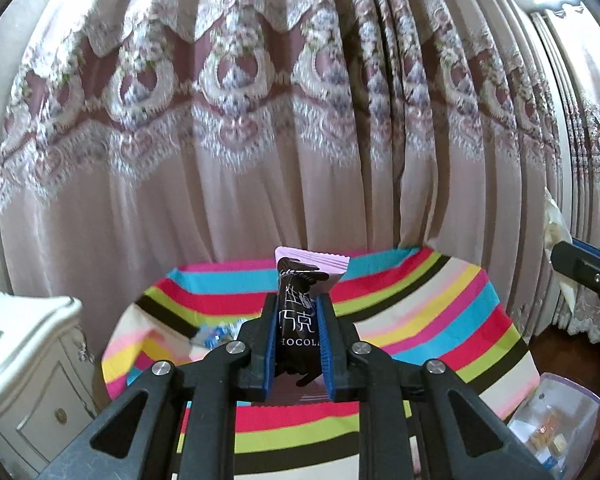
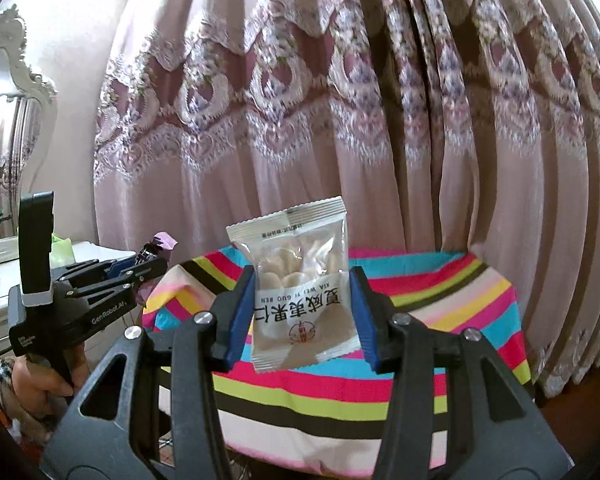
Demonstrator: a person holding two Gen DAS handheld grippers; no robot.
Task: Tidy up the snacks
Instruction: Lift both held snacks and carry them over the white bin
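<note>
My left gripper (image 1: 299,340) is shut on a dark chocolate snack packet (image 1: 299,320) with a pink top edge, held upright above the striped storage box (image 1: 420,312). My right gripper (image 2: 302,316) is shut on a clear packet of macadamia nuts (image 2: 300,280) with a white label, held upright over the same striped box (image 2: 440,300). The left gripper (image 2: 140,272) with its chocolate packet (image 2: 162,242) also shows at the left of the right wrist view. A tip of the right gripper (image 1: 584,270) shows at the right edge of the left wrist view.
A pink embroidered curtain (image 1: 260,120) hangs close behind the box. A white cabinet (image 1: 28,344) stands at the left. Blue-wrapped snacks (image 1: 216,334) lie inside the box. A clear zip bag of snacks (image 1: 548,428) lies at the lower right. A mirror (image 2: 4,100) is at far left.
</note>
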